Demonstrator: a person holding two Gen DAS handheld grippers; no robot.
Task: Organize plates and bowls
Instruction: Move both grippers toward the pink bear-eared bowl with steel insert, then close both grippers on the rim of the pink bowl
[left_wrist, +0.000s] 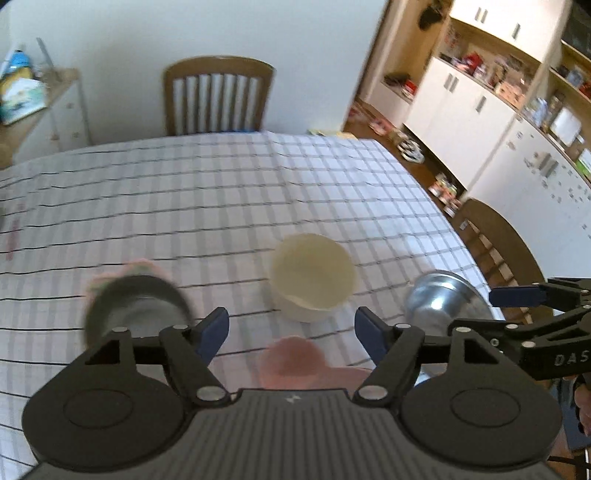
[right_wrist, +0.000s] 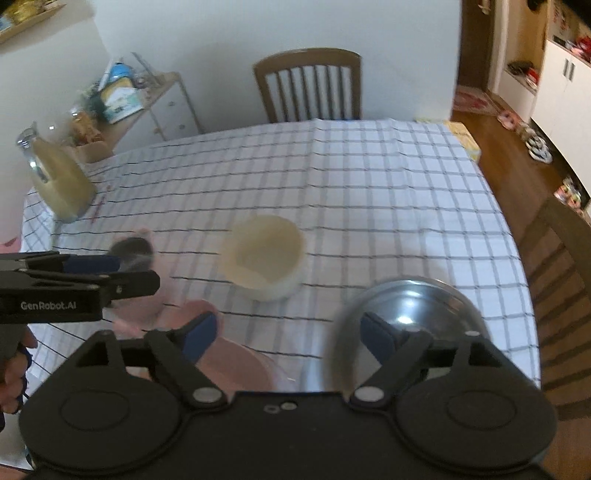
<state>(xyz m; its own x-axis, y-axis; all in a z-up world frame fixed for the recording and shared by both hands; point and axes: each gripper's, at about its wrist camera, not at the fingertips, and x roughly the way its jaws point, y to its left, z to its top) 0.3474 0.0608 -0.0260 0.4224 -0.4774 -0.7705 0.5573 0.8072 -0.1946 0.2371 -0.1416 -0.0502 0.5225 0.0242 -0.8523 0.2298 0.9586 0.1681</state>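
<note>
On the checked tablecloth (left_wrist: 229, 192) a cream bowl (left_wrist: 314, 277) stands in the middle. A dark bowl (left_wrist: 136, 306) sits to its left with something pink behind it, and a steel bowl (left_wrist: 443, 299) to its right. A blurred pink dish (left_wrist: 291, 358) lies nearest me. My left gripper (left_wrist: 291, 328) hovers open above the pink dish, holding nothing. In the right wrist view my right gripper (right_wrist: 290, 332) is open and empty, between the pink dish (right_wrist: 229, 365) and the steel bowl (right_wrist: 410, 314), with the cream bowl (right_wrist: 262, 254) ahead. The left gripper (right_wrist: 110, 273) shows by the dark bowl (right_wrist: 133, 251).
A glass jar (right_wrist: 55, 177) of pale liquid stands at the table's far left. One wooden chair (right_wrist: 310, 85) is at the far side and another (right_wrist: 554, 277) at the right edge. A low cabinet (right_wrist: 162, 107) with clutter stands by the wall.
</note>
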